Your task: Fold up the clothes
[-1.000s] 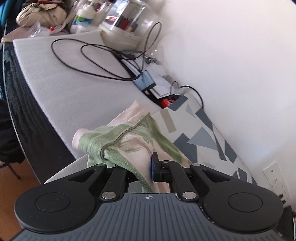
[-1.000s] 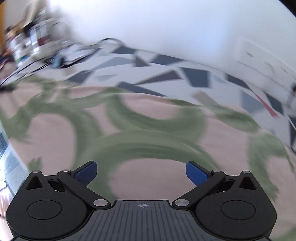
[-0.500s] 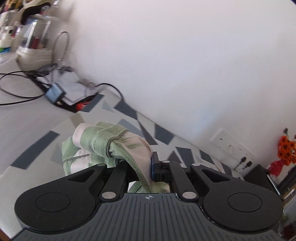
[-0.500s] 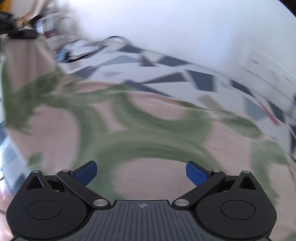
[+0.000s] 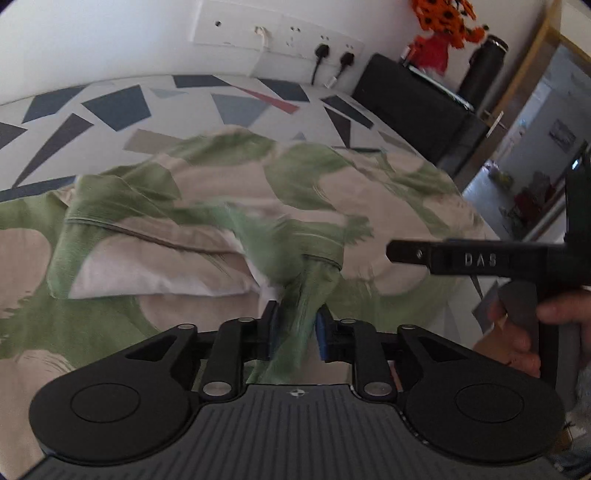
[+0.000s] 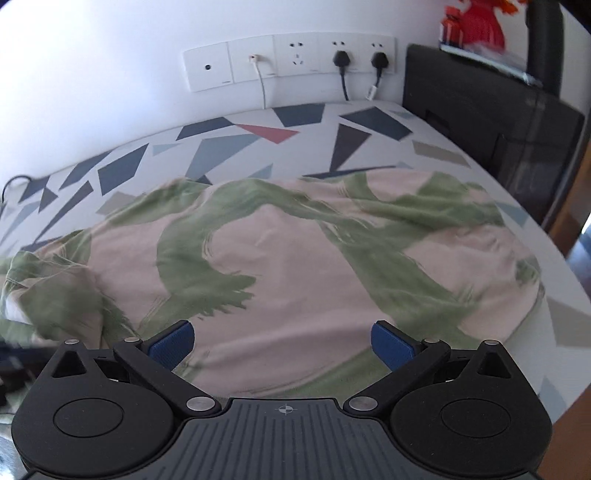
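Nearest, left gripper [image 5: 294, 328]: blue pads part-way apart, jaws having just been opening; a bunched green fold of the garment [image 5: 229, 229] runs up between them, and whether the pads still press it cannot be told through the blur. Right gripper [image 6: 282, 341]: jaws spread wide, nothing between them, poised above the cloth; seen side-on from the left wrist view, with the person's hand [image 5: 532, 325] on its handle.

Garment: soft knit cloth, pale pink-beige ground with broad brushed green swirls. Lies spread over most of the bedsheet [image 6: 236, 144], rumpled, one hemmed edge turned back on itself at the left, showing a lighter inner face and a stitched green border.

Bedsheet: white, printed with navy, grey-blue, taupe and red shards.

Beyond: white wall with a socket panel [image 6: 288, 61], two black plugs and one white cable seated. Black cabinet [image 6: 491, 122] at the right, orange-red flowers [image 5: 443, 18] on top.
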Demonstrator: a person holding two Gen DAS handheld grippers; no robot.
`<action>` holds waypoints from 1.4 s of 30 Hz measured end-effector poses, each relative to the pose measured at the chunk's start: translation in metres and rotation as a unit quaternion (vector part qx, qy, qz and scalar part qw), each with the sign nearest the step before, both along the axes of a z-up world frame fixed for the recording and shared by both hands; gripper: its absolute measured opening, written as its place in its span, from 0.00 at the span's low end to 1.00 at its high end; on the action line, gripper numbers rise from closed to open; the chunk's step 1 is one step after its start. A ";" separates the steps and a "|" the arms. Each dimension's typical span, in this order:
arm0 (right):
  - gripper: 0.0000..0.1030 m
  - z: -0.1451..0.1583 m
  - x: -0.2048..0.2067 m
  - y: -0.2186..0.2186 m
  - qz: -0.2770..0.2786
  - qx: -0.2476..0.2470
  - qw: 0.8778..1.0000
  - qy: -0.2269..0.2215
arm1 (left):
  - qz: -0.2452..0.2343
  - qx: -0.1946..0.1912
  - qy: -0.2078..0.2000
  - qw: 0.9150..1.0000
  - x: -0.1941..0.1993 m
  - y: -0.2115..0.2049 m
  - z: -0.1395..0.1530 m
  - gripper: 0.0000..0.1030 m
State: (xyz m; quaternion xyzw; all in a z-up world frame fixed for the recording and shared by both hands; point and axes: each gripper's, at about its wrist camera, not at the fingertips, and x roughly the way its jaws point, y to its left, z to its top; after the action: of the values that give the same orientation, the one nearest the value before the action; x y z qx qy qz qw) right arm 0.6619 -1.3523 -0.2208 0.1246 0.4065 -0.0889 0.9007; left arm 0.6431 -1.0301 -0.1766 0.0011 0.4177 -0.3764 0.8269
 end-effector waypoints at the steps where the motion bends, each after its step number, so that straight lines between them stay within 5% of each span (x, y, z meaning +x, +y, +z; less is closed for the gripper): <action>1: 0.99 0.001 0.000 0.000 0.004 0.012 1.000 -0.002 | -0.005 -0.004 -0.012 1.000 -0.006 0.003 0.005 0.57; 3: 0.98 0.002 0.000 -0.001 0.013 0.035 0.999 -0.007 | -0.004 -0.014 -0.033 0.999 -0.013 0.016 0.017 0.66; 7: 0.91 0.010 0.017 0.016 0.058 0.053 0.997 -0.017 | 0.037 -0.031 -0.064 0.997 -0.012 0.058 0.041 0.66; 14: 0.93 0.026 0.056 0.054 0.167 0.081 0.982 -0.030 | 0.145 0.067 -0.025 0.987 -0.009 0.129 0.013 0.65; 23: 0.95 0.026 0.083 0.055 0.162 0.189 0.968 -0.013 | 0.112 0.120 -0.047 0.985 -0.041 0.142 -0.001 0.66; 26: 0.94 0.020 0.085 0.053 0.160 0.185 0.970 0.011 | 0.098 0.125 -0.055 0.986 -0.044 0.143 0.000 0.66; 27: 0.90 0.017 0.085 0.055 0.164 0.176 0.971 0.020 | 0.093 0.126 -0.056 0.986 -0.045 0.143 0.000 0.66; 29: 0.65 0.011 0.084 0.059 0.173 0.170 0.969 0.039 | 0.077 0.129 -0.062 0.987 -0.048 0.141 0.001 0.66; 35: 0.15 0.013 0.077 0.055 0.154 0.196 0.968 0.044 | 0.023 0.165 -0.097 0.981 -0.059 0.130 -0.003 0.67; 42: 0.09 0.039 0.064 0.038 0.116 0.250 0.961 -0.018 | 0.063 0.194 -0.104 0.973 -0.052 0.131 -0.013 0.65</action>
State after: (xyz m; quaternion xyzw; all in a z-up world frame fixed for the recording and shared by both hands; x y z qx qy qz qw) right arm 0.7262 -1.3138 -0.1818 0.2997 0.4112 0.1226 0.8521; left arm 0.5909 -0.8991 -0.1895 0.1744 0.3935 -0.2336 0.8719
